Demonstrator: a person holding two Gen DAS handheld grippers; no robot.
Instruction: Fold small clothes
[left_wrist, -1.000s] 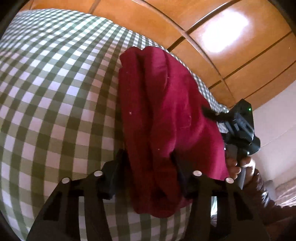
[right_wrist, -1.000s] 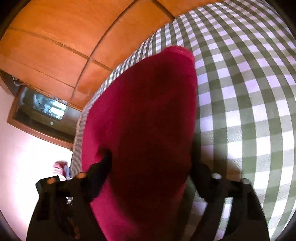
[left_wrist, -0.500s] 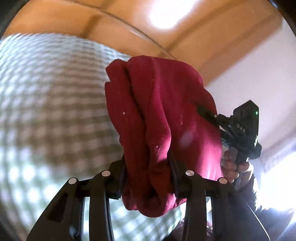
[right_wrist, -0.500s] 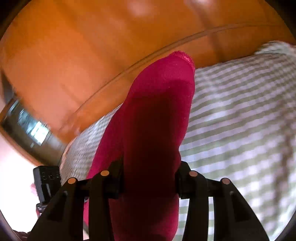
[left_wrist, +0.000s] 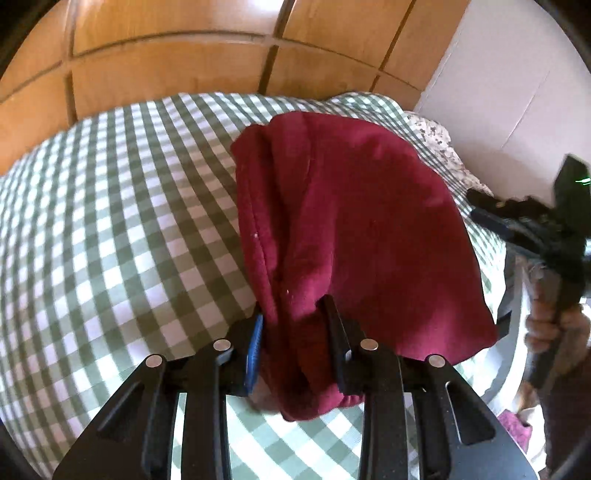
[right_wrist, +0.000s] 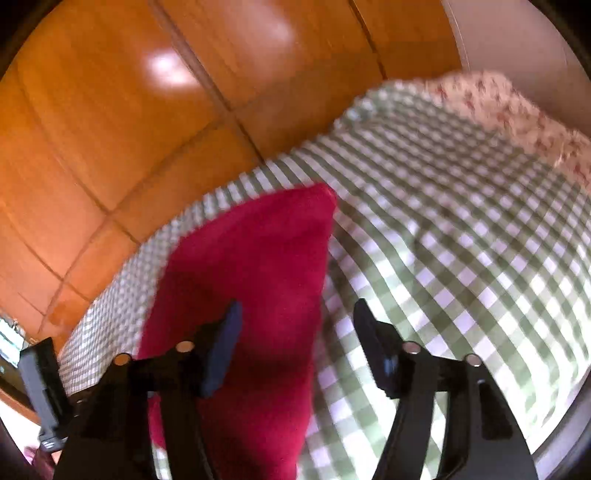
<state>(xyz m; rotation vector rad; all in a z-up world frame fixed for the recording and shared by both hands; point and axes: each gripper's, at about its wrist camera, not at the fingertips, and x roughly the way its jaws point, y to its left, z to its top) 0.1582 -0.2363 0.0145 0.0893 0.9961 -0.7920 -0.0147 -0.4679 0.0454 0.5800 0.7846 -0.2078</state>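
Note:
A folded dark red garment (left_wrist: 354, 221) hangs over the green-and-white checked bedspread (left_wrist: 129, 221). My left gripper (left_wrist: 295, 321) is shut on the garment's near edge, with bunched cloth between its fingers. In the right wrist view the same garment (right_wrist: 258, 280) lies below and between the fingers of my right gripper (right_wrist: 297, 325), which is open and not pinching it. The right gripper (left_wrist: 546, 236) also shows at the right of the left wrist view, held in a hand.
A wooden panelled wardrobe (left_wrist: 184, 66) stands behind the bed. A floral pillow (right_wrist: 517, 110) lies at the head of the bed by a white wall (left_wrist: 517, 74). Pink cloth (left_wrist: 517, 432) lies low at the right.
My right gripper has opened and let go of the garment. Both grippers have tilted down toward the bed, and the left gripper still holds the cloth.

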